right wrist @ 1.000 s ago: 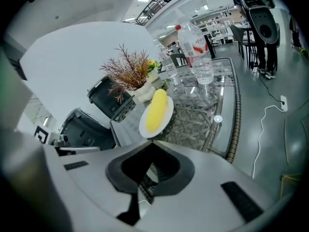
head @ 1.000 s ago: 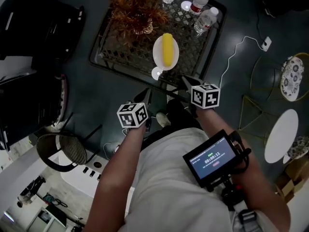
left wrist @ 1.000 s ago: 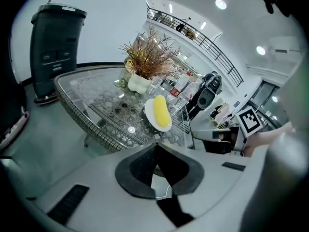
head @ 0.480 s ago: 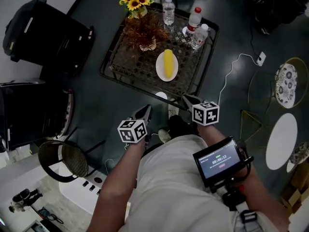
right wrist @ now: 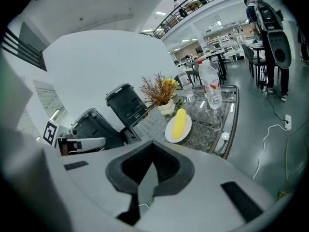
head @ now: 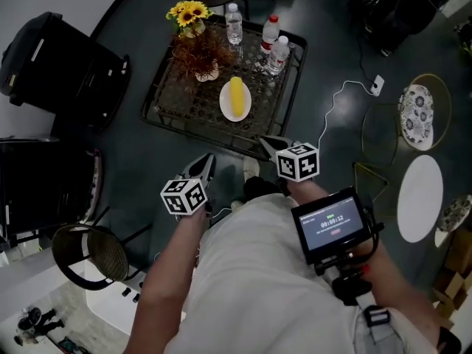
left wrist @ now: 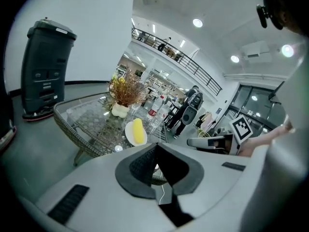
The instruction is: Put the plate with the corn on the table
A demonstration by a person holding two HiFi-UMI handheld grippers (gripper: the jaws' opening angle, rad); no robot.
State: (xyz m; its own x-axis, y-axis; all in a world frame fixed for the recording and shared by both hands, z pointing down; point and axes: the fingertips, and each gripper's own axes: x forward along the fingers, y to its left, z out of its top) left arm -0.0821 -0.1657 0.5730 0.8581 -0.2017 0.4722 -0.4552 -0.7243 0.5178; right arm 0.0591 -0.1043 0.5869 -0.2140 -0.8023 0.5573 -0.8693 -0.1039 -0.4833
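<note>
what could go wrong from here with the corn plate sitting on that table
1. The corn lies loose on the plate; a bump to the table might roll it off.
2. The water bottles stand close beside the plate, so any reach back in may tip one.
3. A white cable trails beside the table, a possible trip hazard.

Three bottles (head: 271, 34), sunflowers (head: 186, 12), dried plant (head: 198, 54)
</note>
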